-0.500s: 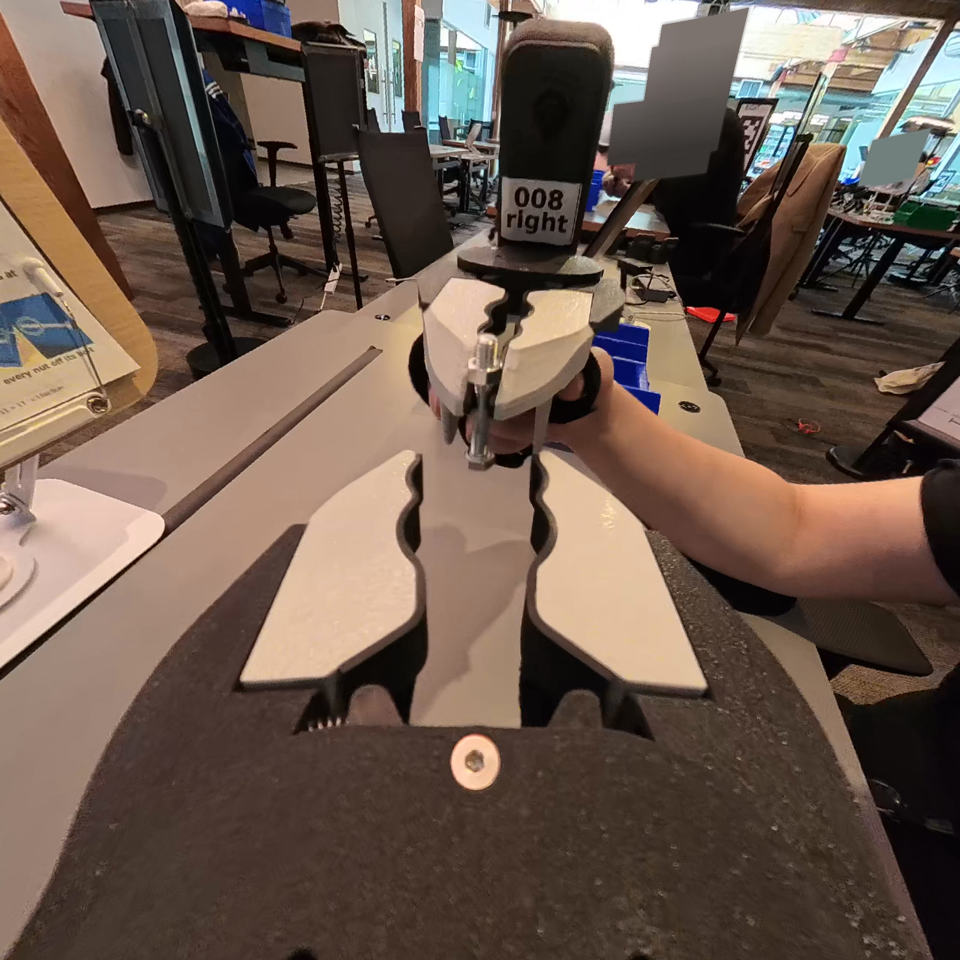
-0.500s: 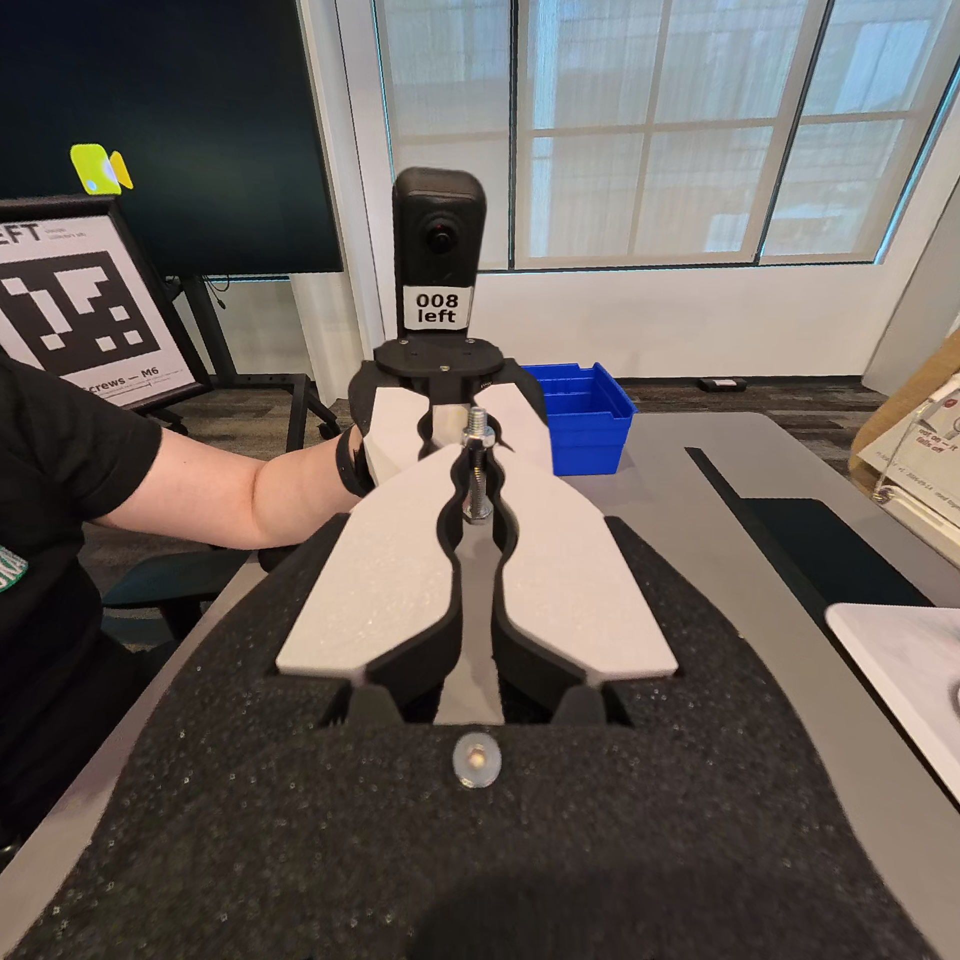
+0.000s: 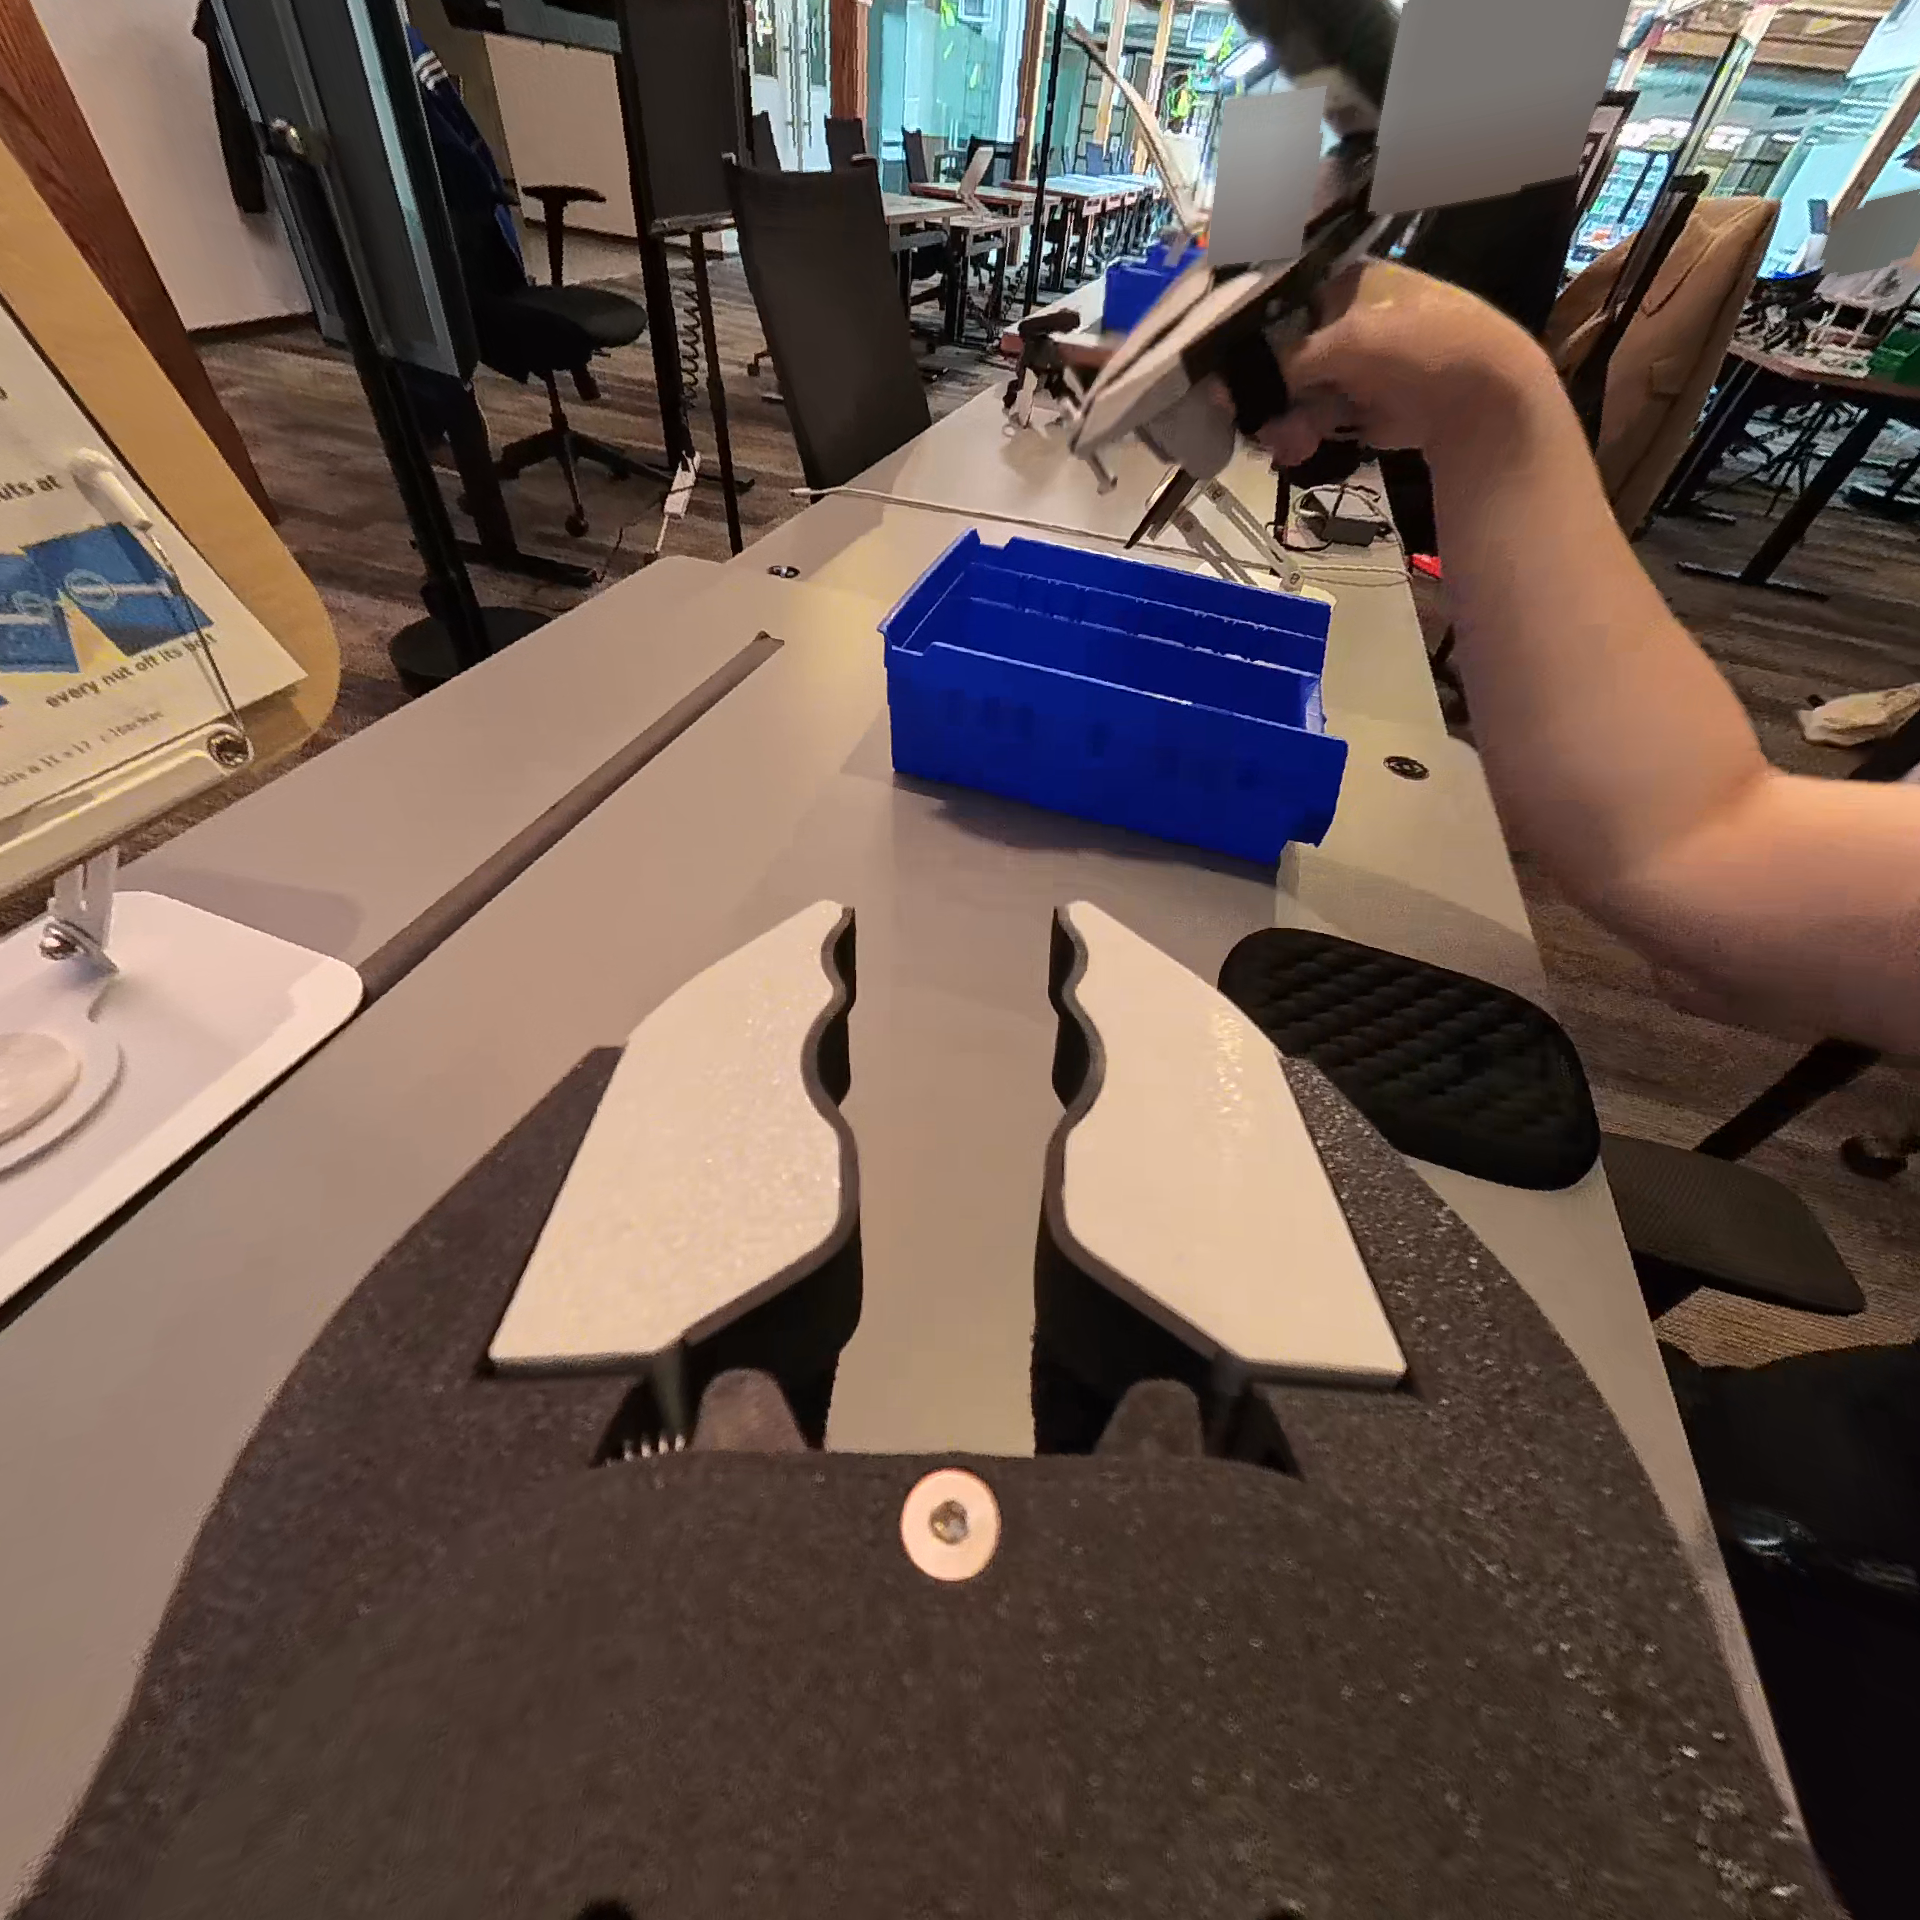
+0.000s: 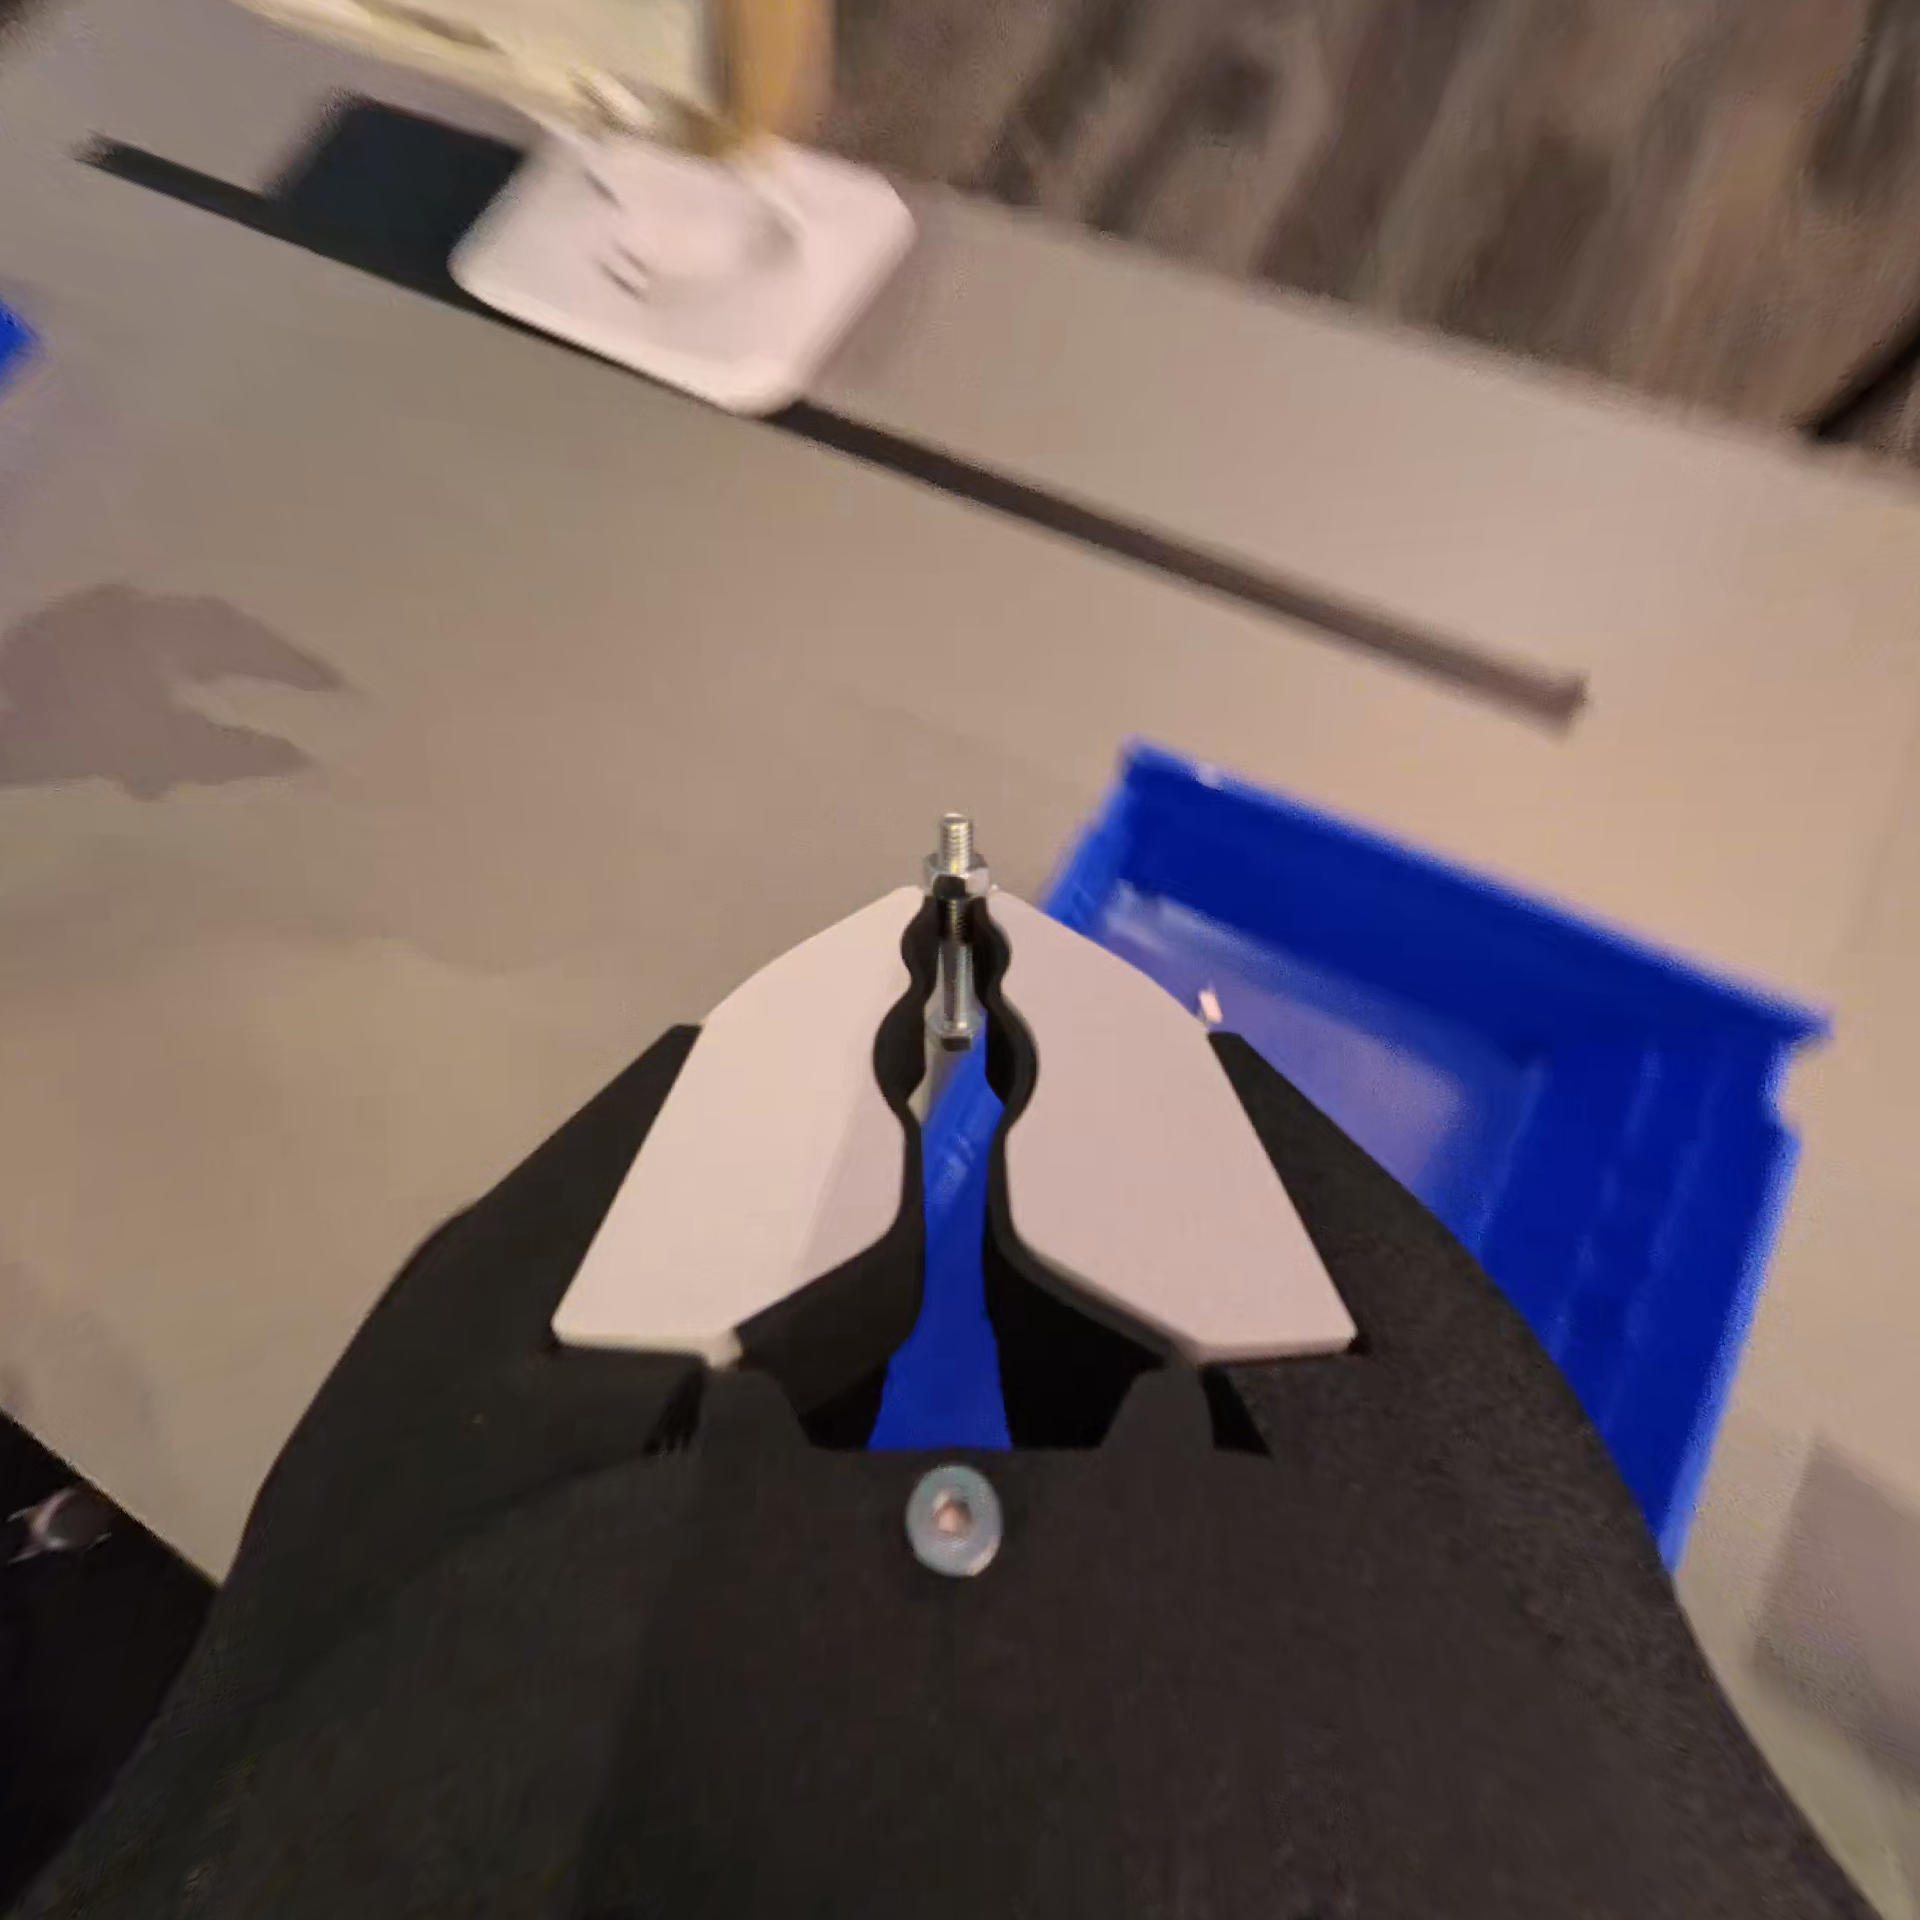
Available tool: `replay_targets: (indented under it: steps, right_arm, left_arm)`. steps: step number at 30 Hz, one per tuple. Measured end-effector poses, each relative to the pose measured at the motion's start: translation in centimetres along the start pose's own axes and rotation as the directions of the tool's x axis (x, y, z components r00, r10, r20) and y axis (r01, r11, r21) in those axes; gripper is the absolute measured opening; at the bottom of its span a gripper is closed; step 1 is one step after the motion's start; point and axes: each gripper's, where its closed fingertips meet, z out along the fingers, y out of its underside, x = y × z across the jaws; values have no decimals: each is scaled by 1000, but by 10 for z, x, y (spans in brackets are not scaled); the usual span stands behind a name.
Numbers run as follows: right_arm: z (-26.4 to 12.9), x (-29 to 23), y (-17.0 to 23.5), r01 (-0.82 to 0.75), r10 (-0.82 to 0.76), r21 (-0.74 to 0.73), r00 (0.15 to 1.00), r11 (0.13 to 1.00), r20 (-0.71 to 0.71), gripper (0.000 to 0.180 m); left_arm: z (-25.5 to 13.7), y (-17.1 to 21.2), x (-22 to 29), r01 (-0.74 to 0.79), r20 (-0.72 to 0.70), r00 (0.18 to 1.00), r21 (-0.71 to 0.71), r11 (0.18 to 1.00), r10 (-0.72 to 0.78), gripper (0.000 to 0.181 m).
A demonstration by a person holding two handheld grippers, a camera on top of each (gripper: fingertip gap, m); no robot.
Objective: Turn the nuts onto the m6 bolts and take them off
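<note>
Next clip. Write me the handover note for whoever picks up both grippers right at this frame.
Left gripper: open, empty, low over the grey table, pointing at the blue bin.
Right gripper: shut on a bolt, raised over the near end of the bin. The right view is blurred by motion.
Nut: threaded on the bolt near its tip, just past the fingertips.
Done: this nut is on its bolt.
Left: probably dropping this pair in the bin, or taking the nut off again; I cannot tell which. Bin contents are too blurred to count.
</note>
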Motion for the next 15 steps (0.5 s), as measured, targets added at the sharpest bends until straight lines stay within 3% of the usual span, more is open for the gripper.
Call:
replay_targets:
  steps: [5,8,15]
  right_arm:
    - [49,70,89,-318,330,-241,944,917,10,5]
    - [75,92,117,-365,377,-308,926,879,-20,5]
    - [111,116,133,-395,397,-390,914,832,-79,6]
  left_arm:
    - [8,-3,2,9,14,1000,-24,1000,-9,33]
    - [8,-10,4,14,19,1000,-3,1000,-14,32]
    - [0,-16,3,-24,59,998,4,1000,24,30]
